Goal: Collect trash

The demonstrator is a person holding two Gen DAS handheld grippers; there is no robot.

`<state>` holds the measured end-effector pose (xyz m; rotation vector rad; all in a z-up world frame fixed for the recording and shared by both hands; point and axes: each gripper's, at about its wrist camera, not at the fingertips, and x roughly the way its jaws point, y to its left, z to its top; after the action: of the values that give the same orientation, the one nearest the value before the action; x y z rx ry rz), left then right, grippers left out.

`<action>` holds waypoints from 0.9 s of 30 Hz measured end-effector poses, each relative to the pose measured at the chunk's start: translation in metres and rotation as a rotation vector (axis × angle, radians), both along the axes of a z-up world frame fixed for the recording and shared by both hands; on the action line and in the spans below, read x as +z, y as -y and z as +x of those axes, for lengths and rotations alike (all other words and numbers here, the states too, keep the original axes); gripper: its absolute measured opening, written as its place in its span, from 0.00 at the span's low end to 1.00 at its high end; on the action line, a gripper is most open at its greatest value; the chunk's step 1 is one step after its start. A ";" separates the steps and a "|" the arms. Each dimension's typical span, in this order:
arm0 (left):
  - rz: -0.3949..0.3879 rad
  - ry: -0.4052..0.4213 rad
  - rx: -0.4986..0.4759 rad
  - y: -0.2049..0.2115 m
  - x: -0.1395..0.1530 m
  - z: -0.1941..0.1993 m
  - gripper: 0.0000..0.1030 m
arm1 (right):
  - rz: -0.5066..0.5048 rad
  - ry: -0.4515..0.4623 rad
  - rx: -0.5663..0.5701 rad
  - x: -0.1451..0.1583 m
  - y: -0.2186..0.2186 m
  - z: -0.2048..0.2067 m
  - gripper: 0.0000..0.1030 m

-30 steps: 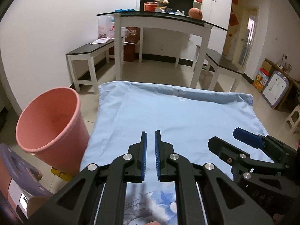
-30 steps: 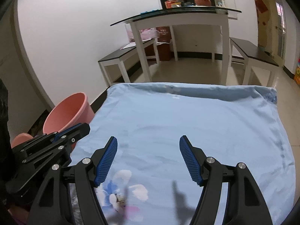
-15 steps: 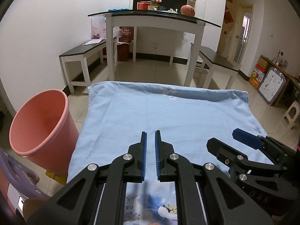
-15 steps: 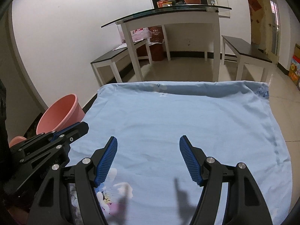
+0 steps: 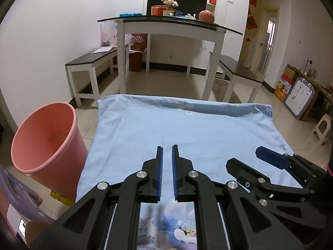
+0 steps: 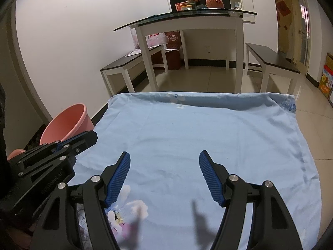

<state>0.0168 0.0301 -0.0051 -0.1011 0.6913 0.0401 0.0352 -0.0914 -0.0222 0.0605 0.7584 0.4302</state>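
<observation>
The light blue sheet runs under both tools, its near edge cut off. The pink bin stands beside its left edge, base hidden. Left gripper nearly closed, empty; right gripper wide open, empty. Bin contents, perhaps trash, are unclear.

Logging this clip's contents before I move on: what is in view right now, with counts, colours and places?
cloth: one, light blue with flower print, spread flat under both grippers; no trash visible on it
bin: one, pink, on the floor off the cloth's left edge
table: one, white legs, dark glass top, beyond the cloth
benches: two, white legs, dark tops, either side of the table
round fruit: one, reddish, on the table
flowers: one bunch, pale, on the table
left gripper: black, blue pads, a narrow gap, nothing held
right gripper: black, blue pads, wide open, nothing held
</observation>
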 end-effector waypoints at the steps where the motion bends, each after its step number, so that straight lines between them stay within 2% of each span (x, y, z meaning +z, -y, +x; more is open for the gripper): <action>1: -0.001 0.002 0.001 0.000 0.000 0.000 0.08 | -0.001 0.001 0.000 0.001 0.000 -0.001 0.66; 27: 0.013 0.018 0.004 0.001 0.007 -0.006 0.08 | -0.017 0.030 -0.002 0.008 0.000 -0.007 0.66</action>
<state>0.0113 0.0290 0.0022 -0.0906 0.6727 0.0469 0.0284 -0.0909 -0.0141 0.0386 0.7328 0.4220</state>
